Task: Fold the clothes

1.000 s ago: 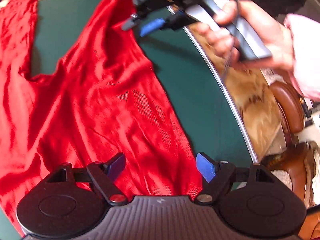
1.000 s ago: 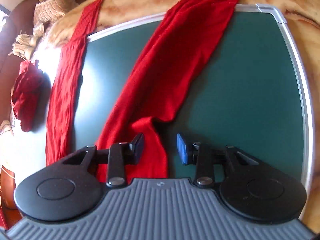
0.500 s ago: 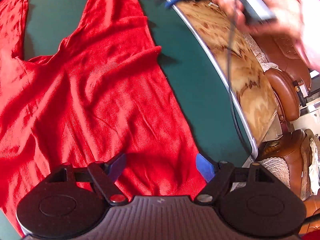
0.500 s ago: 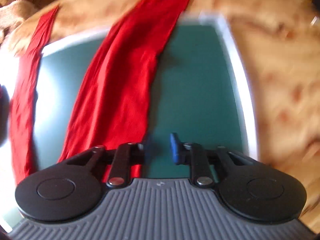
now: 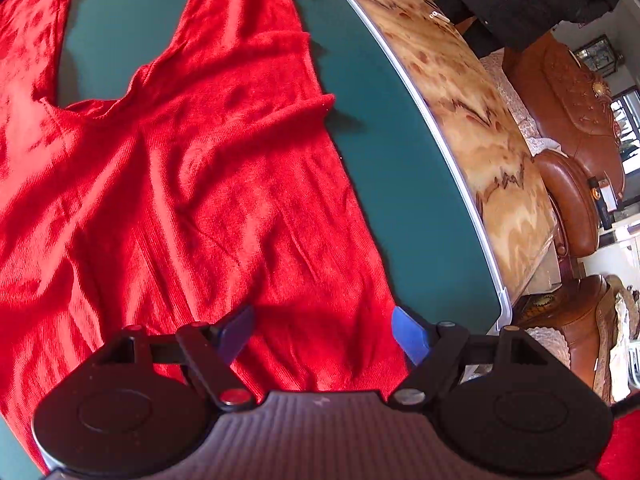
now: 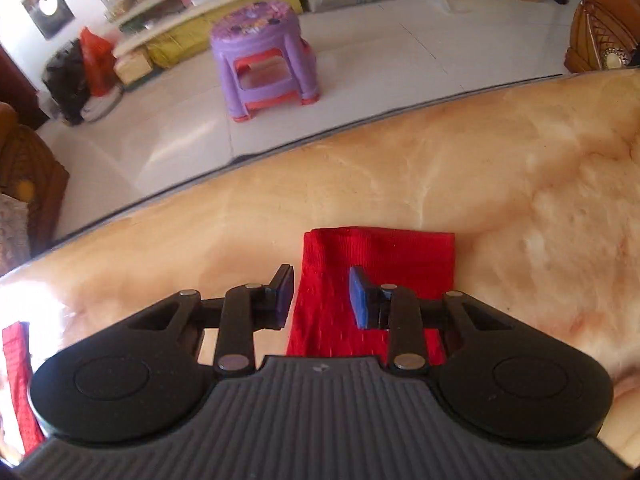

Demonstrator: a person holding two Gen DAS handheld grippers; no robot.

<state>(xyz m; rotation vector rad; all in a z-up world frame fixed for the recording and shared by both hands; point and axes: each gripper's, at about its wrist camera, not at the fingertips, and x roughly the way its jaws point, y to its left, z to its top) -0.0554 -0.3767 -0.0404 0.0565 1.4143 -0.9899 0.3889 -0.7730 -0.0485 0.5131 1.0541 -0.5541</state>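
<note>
Covering the marbled desk (image 5: 492,152) is one green mat (image 5: 400,168); one purple stool (image 6: 264,56) stands on the floor beyond. One red garment (image 5: 200,184), wrinkled, lies spread on mat w/ sleeve end (image 6: 380,256) past it. Left tongs (image 5: 324,334) wide open, empty, above garment; right tongs (image 6: 322,296) part-open over sleeve end, gripping nothing.

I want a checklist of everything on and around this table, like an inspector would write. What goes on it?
Surface: green mat with a pale rim, lying on a marbled tan table.
Job's things: red garment spread wrinkled on the mat; its cuff end lies flat on the bare table.
Clutter: nothing seen on the table apart from the garment.
Grippers: left tongs open above the garment; right tongs part open above the cuff end, not pinching it.
Cables: nothing seen.
Surroundings: purple stool on a tiled floor, low shelves behind it, brown leather chairs.
</note>
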